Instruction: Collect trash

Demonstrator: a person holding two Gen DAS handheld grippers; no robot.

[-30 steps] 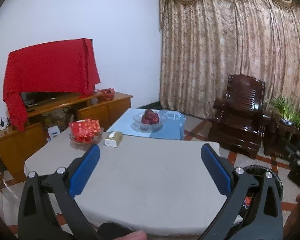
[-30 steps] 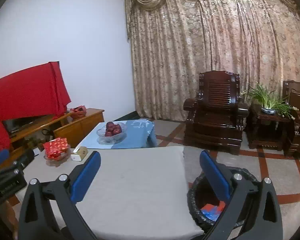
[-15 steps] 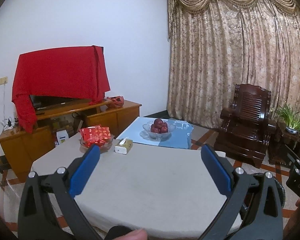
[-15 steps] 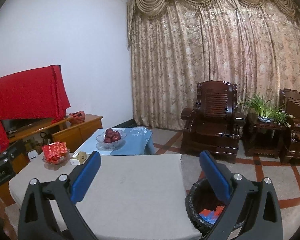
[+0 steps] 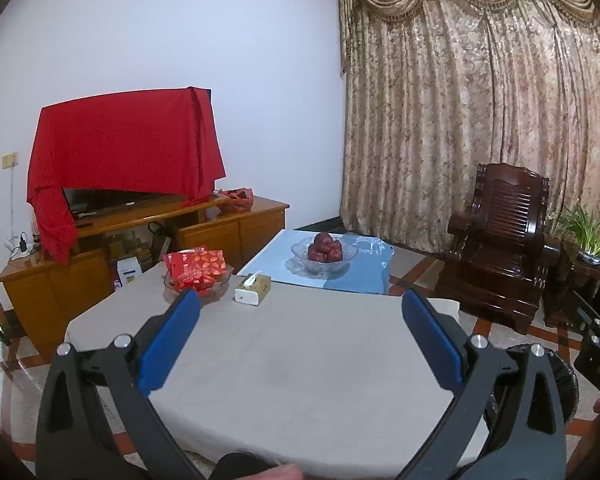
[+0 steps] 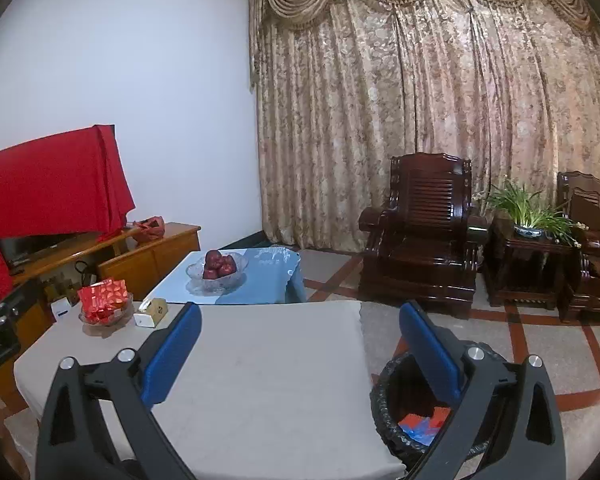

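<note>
While both claws, left gripper [image 5: 300,334] and right gripper [image 6: 300,336], gape wide and empty, a smooth grey table [image 6: 260,360] lies below. Beside it stands a round black-lined bin [image 6: 384,404]; a glass bowl [image 5: 198,280] and tissue box [image 5: 253,289] sit far off.

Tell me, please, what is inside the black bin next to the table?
In the bin, some blue and orange-red scraps lie at the bottom. The right gripper, open, covers part of the inside, so the rest cannot be seen.
</note>
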